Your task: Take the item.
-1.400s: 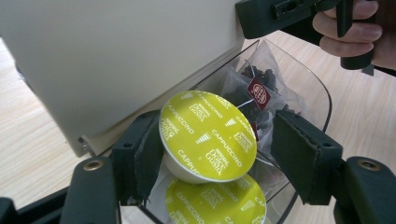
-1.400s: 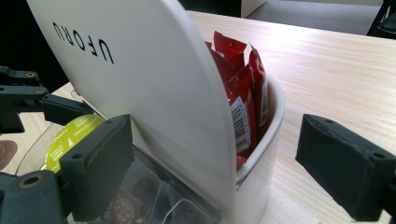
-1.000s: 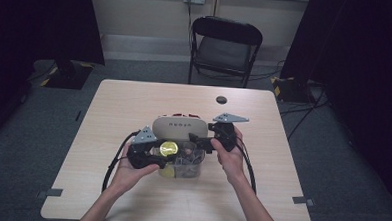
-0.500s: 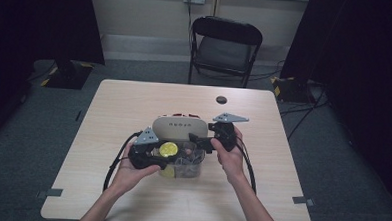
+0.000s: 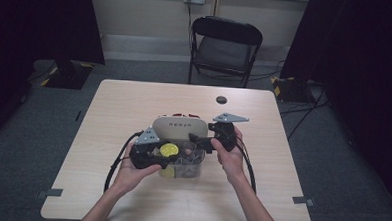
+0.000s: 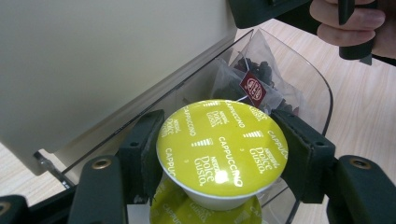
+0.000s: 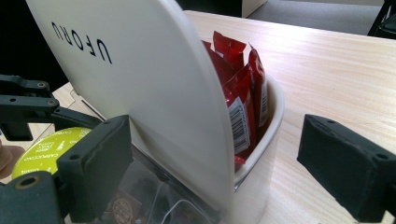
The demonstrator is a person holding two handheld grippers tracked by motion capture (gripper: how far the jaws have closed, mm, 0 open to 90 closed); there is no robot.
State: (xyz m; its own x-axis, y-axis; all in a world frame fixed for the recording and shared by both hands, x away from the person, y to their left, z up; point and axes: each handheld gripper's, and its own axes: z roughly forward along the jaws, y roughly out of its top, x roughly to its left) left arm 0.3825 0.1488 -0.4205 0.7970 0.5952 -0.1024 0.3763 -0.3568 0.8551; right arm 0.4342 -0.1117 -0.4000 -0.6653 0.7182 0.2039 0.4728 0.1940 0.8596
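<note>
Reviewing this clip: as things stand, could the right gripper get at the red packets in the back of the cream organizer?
Probably yes. The right gripper stands open astride the organizer's end, with the red packets upright, their tops exposed. The tall cream panel beside them could crowd one jaw.

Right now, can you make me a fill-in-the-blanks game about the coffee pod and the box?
1. The left gripper is shut on a ____ coffee pod.
2. The word printed on the pod's lid is ____.
3. The packets behind the white lid are ____.
4. The right gripper has its jaws ____.

Missing words: yellow; cappuccino; red; open
</note>
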